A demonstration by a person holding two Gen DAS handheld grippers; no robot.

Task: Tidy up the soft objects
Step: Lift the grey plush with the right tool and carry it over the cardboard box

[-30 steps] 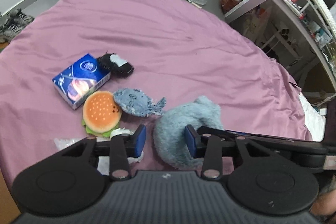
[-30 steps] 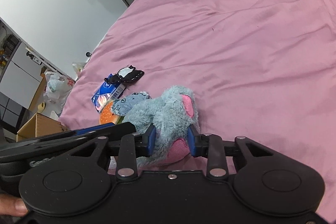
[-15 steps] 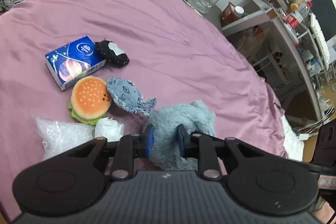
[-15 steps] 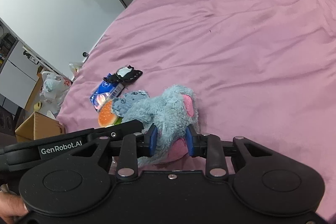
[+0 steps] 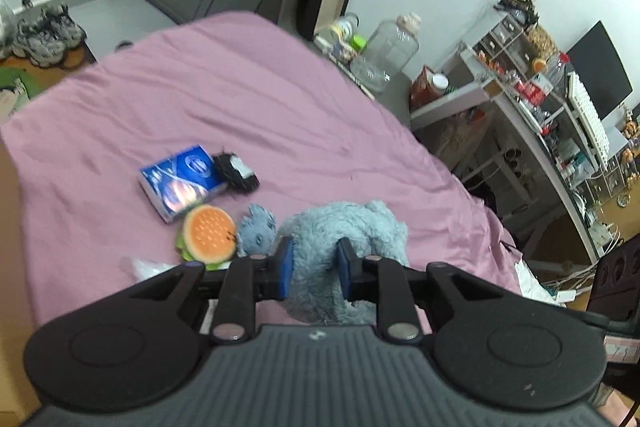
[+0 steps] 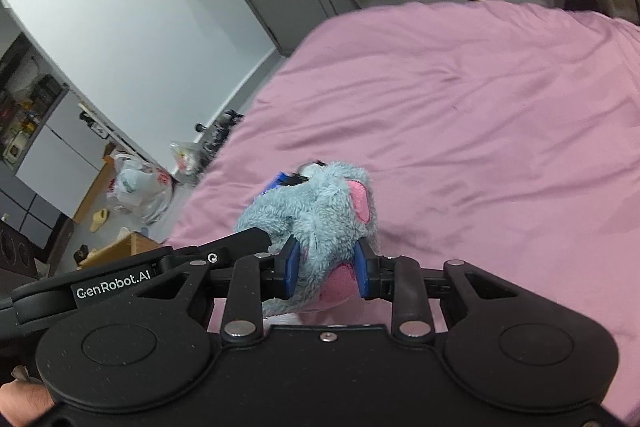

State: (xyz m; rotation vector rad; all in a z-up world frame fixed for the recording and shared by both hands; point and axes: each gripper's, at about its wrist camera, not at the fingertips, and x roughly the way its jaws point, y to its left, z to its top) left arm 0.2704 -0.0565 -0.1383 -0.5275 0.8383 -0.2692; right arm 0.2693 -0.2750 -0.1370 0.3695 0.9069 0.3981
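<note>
A fluffy grey-blue plush toy (image 5: pixel 348 227) with pink ears (image 6: pixel 320 211) hangs lifted above the pink bed (image 5: pixel 240 115). My left gripper (image 5: pixel 314 269) is shut on one side of it. My right gripper (image 6: pixel 326 273) is shut on its other side, near a pink patch. On the bed to the left lie a burger plush (image 5: pixel 208 233), a small blue whale plush (image 5: pixel 256 233), a blue tissue pack (image 5: pixel 180 181) and a black-and-white soft item (image 5: pixel 236 173). The plush hides most of these in the right wrist view.
A clear plastic bag (image 5: pixel 148 267) lies at the bed's near left edge. A cluttered desk and shelves (image 5: pixel 540 115) stand right of the bed, with a large clear jar (image 5: pixel 394 51) behind it. Bags and a cardboard box (image 6: pixel 124 247) sit on the floor to the left.
My left gripper closed on the grey-blue plush, which the right gripper was holding throughout. Both grippers then rose, lifting the plush off the bed.
</note>
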